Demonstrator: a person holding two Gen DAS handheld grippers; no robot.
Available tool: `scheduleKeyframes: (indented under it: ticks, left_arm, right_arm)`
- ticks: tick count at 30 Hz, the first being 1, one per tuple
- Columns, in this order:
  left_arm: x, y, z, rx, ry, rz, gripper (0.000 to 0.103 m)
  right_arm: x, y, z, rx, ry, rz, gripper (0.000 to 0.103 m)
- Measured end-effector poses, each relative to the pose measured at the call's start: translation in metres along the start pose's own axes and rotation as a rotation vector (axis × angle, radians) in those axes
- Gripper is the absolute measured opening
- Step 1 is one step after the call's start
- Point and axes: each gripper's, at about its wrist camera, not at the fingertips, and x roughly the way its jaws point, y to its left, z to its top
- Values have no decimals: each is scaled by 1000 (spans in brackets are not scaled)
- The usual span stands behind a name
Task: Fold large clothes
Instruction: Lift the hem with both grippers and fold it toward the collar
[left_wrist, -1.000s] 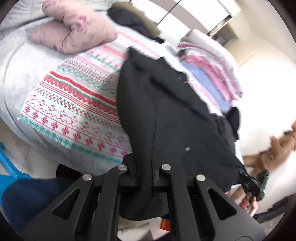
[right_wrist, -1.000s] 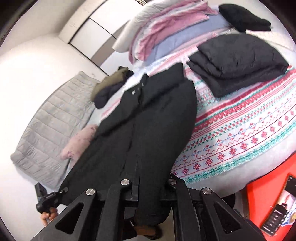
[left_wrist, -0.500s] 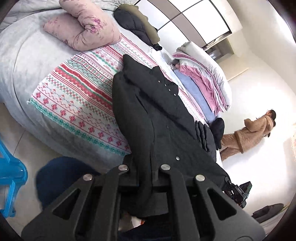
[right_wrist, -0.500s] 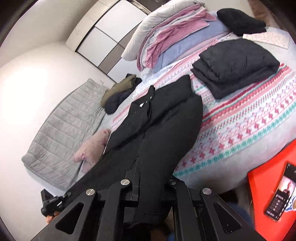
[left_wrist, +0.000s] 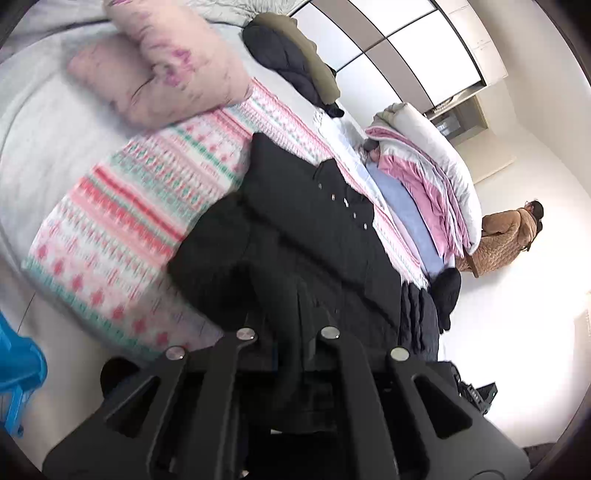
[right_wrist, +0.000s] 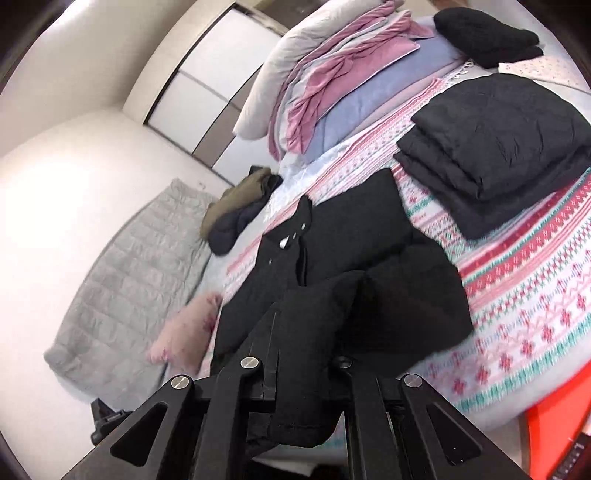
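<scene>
You've carried the hem of the black coat forward over its own body on the bed: the lengthwise fold is under way. Your left hand-held gripper and right hand-held gripper each stay pinched on a hem corner.

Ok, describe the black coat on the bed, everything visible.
The black coat is long, matte and padded-looking, with small pale snaps down its front. Its collar end lies flat on the patterned blanket; the near hem is lifted and bunched, clamped in the left gripper and right gripper.
</scene>
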Motion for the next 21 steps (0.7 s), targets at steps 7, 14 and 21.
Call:
scheduleKeyframes:
  ticks: [7, 14, 21]
  left_arm:
    - [71, -11, 63, -92, -29, 47, 7]
    - [189, -21, 149, -200, -3, 191, 7]
    - [258, -87, 227, -99, -48, 244, 7]
  right_arm:
    - [57, -16, 51, 85, 14, -4, 9]
    - [176, -43, 123, 233, 100, -108, 10]
    - [249, -36, 209, 250, 77, -117, 10]
